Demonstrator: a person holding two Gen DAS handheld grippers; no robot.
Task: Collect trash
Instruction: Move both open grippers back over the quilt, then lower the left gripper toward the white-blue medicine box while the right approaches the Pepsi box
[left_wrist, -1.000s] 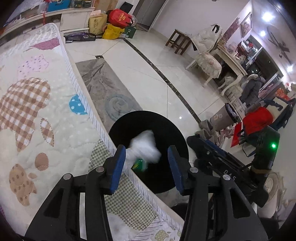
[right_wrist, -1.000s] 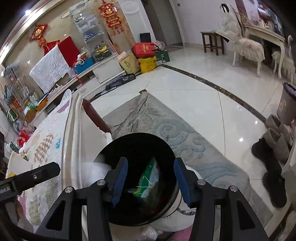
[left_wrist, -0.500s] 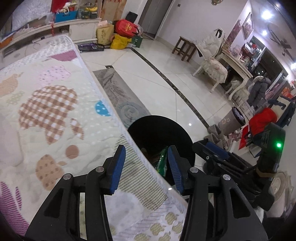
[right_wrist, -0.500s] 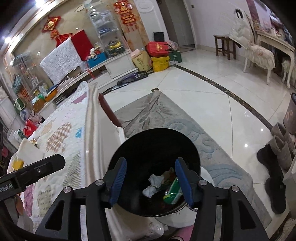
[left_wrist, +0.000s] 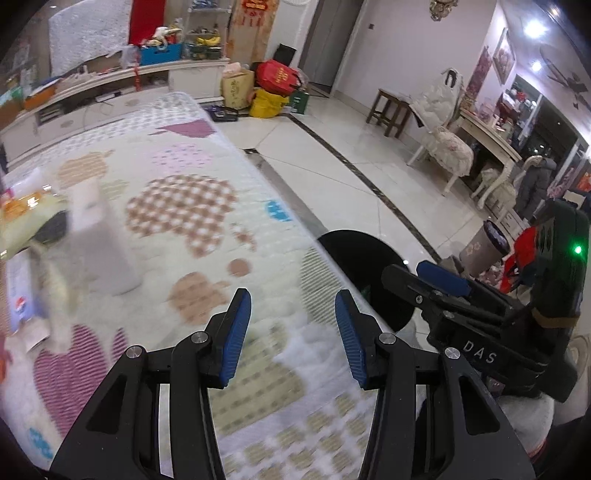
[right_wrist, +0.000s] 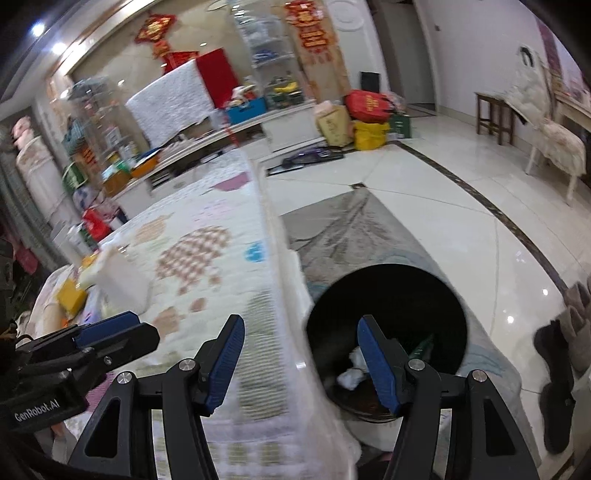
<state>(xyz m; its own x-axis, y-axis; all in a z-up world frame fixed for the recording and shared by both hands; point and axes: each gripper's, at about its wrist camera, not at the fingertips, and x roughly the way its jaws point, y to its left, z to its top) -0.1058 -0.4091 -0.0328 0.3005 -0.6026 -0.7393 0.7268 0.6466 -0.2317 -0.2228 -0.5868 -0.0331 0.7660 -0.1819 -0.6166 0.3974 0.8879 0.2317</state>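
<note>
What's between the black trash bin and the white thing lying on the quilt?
Only bare patterned quilt. The right wrist view shows it running from the black bin beside its edge to the blurred white thing, nothing lying between.

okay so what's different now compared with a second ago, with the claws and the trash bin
Both claws let their trash drop into the black bin: white tissue and a green wrapper now lie inside. The left claw and right claw are empty and have swung away from the bin over the patterned quilt; the right's jaws are opening. The bin stayed beside the quilt's edge.
</note>
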